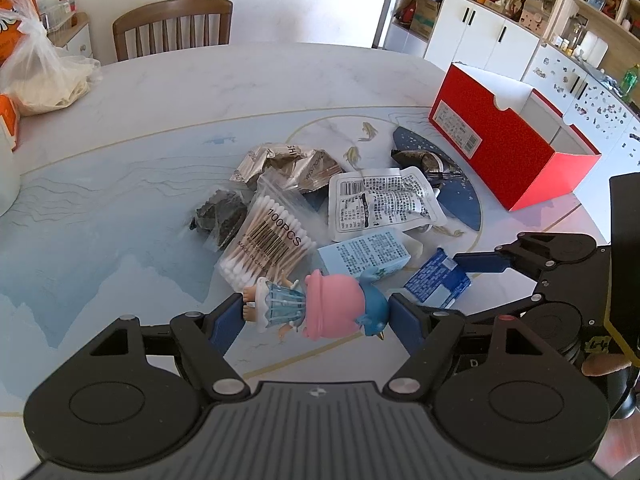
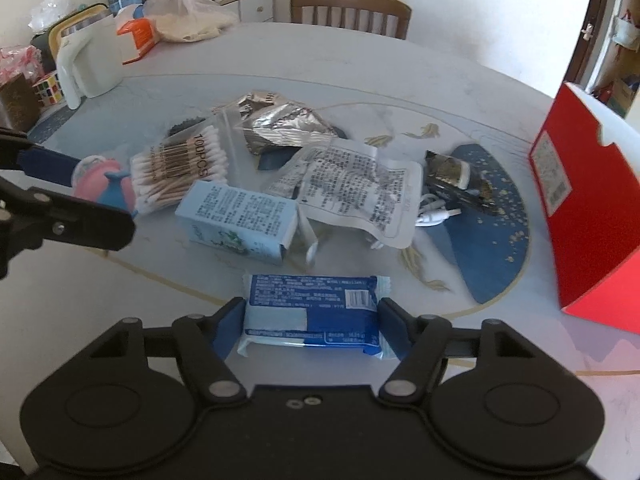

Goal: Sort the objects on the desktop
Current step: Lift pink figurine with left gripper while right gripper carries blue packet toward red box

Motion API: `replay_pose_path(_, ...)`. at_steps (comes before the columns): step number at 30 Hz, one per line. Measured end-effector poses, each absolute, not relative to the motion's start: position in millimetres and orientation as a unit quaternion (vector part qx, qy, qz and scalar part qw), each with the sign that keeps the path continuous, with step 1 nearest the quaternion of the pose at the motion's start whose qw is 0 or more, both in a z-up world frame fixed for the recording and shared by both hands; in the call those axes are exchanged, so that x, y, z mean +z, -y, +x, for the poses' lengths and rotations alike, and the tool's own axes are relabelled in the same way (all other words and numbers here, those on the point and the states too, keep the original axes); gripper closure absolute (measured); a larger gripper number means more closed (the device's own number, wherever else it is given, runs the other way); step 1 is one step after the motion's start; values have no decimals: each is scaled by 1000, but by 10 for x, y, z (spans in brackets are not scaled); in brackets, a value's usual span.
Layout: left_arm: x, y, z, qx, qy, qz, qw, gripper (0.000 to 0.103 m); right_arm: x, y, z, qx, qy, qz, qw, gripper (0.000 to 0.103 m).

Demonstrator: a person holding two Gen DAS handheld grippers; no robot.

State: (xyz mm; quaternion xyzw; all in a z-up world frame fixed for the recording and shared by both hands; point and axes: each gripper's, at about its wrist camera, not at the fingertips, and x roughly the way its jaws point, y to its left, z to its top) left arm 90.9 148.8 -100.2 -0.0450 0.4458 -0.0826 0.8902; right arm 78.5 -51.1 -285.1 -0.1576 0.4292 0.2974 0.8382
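the left gripper (image 1: pixel 316 312) is closed on a small toy figurine (image 1: pixel 316 308) with a pink hat and a blue dress, which lies sideways between the two blue pads, feet at the left pad and head at the right one. the right gripper (image 2: pixel 312 318) grips a blue and white snack packet (image 2: pixel 312 312) by its two short ends, just above the table (image 2: pixel 360 64). beyond both grippers the other objects lie in a loose pile: a bag of cotton swabs (image 1: pixel 266 240) marked 100pcs, a light blue carton box (image 2: pixel 240 222) on its side, a white printed pouch (image 2: pixel 356 192), a crumpled silver foil bag (image 2: pixel 280 120) and a dark wrapper (image 2: pixel 456 180) beside a white cable (image 2: pixel 438 216). an open red cardboard box (image 1: pixel 504 136) stands at the right edge of the table, well apart from the pile.
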Motion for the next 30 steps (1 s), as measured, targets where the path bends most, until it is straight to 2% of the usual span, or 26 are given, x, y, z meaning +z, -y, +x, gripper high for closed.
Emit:
replay_pose_path(15, -871, -1420, 893, -100, -428, -40, 897, 26, -2422, 720, 692, 281, -406, -132, 860, 34)
replay_pose_path(30, -457, -862, 1007, -141, -404, -2, 904, 26, -1855, 1334, 733, 261, -374, -80, 887, 34)
